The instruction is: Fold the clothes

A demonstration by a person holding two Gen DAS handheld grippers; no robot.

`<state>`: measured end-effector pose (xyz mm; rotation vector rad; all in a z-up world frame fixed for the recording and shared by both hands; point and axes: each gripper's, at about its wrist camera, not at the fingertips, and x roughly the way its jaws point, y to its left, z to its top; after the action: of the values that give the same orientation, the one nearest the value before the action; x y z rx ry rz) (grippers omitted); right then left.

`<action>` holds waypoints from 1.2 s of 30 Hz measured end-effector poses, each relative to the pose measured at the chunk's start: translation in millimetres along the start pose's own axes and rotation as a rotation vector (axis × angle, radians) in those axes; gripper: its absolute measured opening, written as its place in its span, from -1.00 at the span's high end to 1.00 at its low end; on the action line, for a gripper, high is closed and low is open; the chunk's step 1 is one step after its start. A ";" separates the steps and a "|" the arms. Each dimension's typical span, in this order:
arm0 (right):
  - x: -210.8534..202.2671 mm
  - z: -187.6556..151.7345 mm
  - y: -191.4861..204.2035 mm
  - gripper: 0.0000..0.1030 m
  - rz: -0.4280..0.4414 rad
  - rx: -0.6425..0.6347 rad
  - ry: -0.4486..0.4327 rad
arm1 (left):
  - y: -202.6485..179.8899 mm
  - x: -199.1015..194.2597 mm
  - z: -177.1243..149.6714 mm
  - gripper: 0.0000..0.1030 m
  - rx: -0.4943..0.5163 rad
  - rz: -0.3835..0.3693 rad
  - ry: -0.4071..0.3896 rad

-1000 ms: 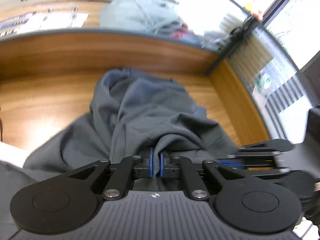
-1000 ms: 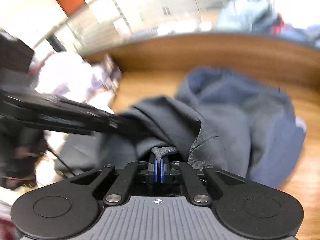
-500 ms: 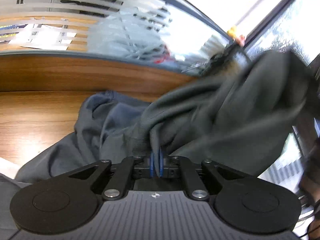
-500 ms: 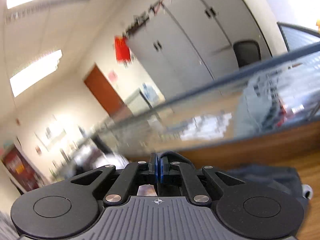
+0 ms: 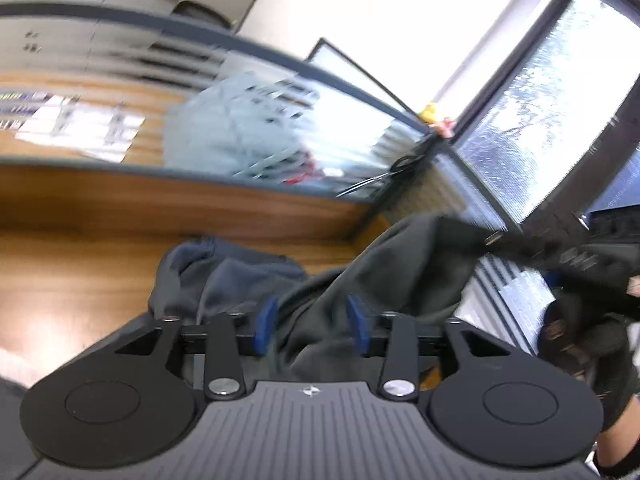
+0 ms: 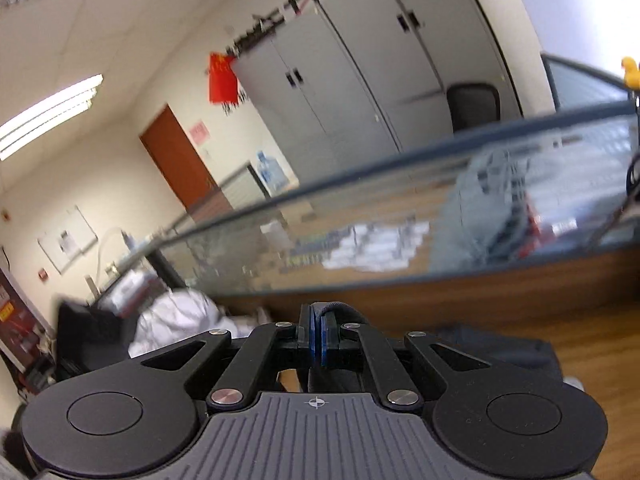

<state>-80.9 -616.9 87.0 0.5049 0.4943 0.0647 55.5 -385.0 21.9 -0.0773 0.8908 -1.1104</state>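
While the left gripper (image 5: 311, 322) was letting its jaws open around the dark grey fabric garment (image 5: 384, 276), the right gripper (image 6: 319, 334) kept its jaws pinched on a fold, probably to re-grip. Most of it was draped over the glossy wooden worktop (image 5: 72, 280), office cabinets behind a glass partition (image 6: 400, 216).

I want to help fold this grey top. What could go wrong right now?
The left gripper is opening around the grey garment, so that side could slip and drop onto the wooden table. Only the right gripper pinches a small fold, which might pull free or leave the garment hanging lopsided.
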 end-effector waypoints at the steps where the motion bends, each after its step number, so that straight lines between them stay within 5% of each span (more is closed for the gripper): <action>1: 2.2 -5.0 -2.9 0.90 -0.001 0.004 0.016 | -2.3 1.2 0.2 -0.25 0.012 -0.011 0.004; 7: 14.8 -19.1 -5.1 0.90 0.028 0.009 0.074 | -10.6 28.7 -6.8 -0.26 0.050 -0.059 0.094; 14: 11.5 -16.4 1.5 0.89 0.062 0.010 0.078 | -15.2 54.7 -15.6 -0.23 0.055 -0.024 0.126; 15: 11.8 -15.9 1.9 0.89 0.062 0.009 0.080 | -16.6 55.4 -15.9 0.07 0.062 -0.021 0.122; 16: 11.8 -15.3 2.1 0.89 0.061 0.009 0.081 | -17.9 56.1 -16.2 0.70 0.069 -0.019 0.118; 17: 11.9 -14.8 2.2 0.89 0.058 0.009 0.083 | -20.0 56.3 -15.3 0.91 0.081 -0.018 0.123; 20: 12.3 -16.1 0.6 0.83 0.031 -0.008 0.090 | -26.1 51.0 -13.3 0.93 0.159 0.028 0.107; 23: 6.5 -15.9 -6.6 0.58 0.002 -0.016 0.091 | -19.0 44.4 -5.5 0.94 0.134 0.040 0.098; 25: 0.1 -17.7 -14.1 -0.01 -0.015 -0.035 0.095 | -7.2 38.4 2.3 0.94 0.079 0.040 0.087; 33: 12.8 -78.3 -36.2 -0.44 -0.116 -0.259 0.242 | 30.0 10.0 34.3 0.94 -0.090 0.040 0.028; 36: 29.7 -113.2 -33.3 -0.71 -0.141 -0.360 0.233 | 35.7 3.1 40.4 0.94 -0.104 0.059 0.006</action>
<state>-109.9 -590.0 -28.1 0.1083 0.7282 0.0759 108.9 -385.1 30.1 -0.1323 0.9503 -1.0095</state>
